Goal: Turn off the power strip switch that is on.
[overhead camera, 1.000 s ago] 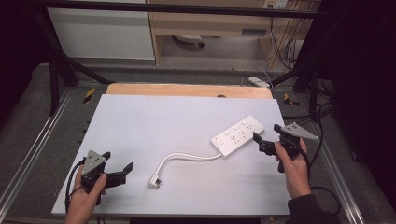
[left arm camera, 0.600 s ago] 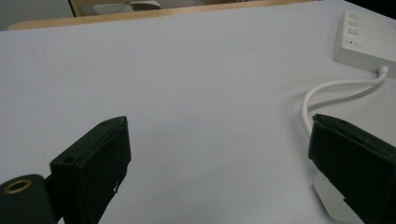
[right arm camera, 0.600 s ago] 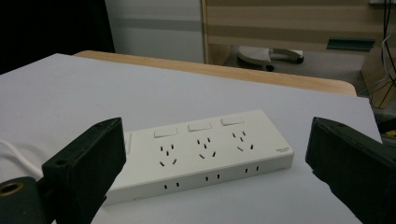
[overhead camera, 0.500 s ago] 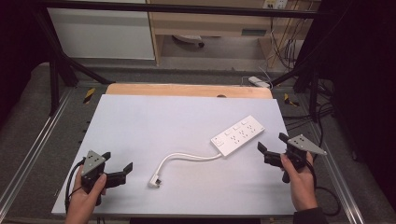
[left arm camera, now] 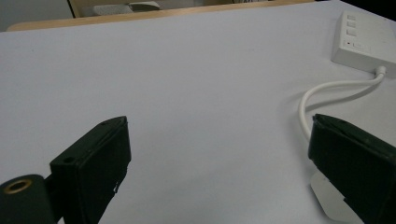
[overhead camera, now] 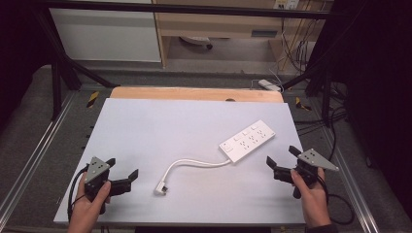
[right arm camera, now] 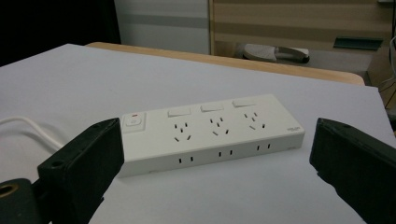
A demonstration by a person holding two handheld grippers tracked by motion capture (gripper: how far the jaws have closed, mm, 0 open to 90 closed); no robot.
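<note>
A white power strip [overhead camera: 247,141] lies at an angle on the right half of the white table [overhead camera: 160,126]. Its white cable [overhead camera: 194,164] curls left and ends in a plug [overhead camera: 161,187] near the front middle. My right gripper [overhead camera: 283,160] is held open just off the strip's front right, with nothing between its jaws; the strip [right arm camera: 212,133] lies ahead of them in the right gripper view. My left gripper [overhead camera: 122,174] rests open near the front left corner, left of the plug. In the left gripper view the cable [left arm camera: 327,93] and the strip's end [left arm camera: 366,42] sit at the right.
A wooden strip [overhead camera: 194,93] borders the table's far edge. Metal frame rails [overhead camera: 34,150] run along both sides. Behind the table are a cabinet [overhead camera: 107,34], shelving and loose cables [overhead camera: 296,53] on the floor.
My right gripper has drawn back toward the table's front right, away from the power strip. The left gripper has stayed where it was.
</note>
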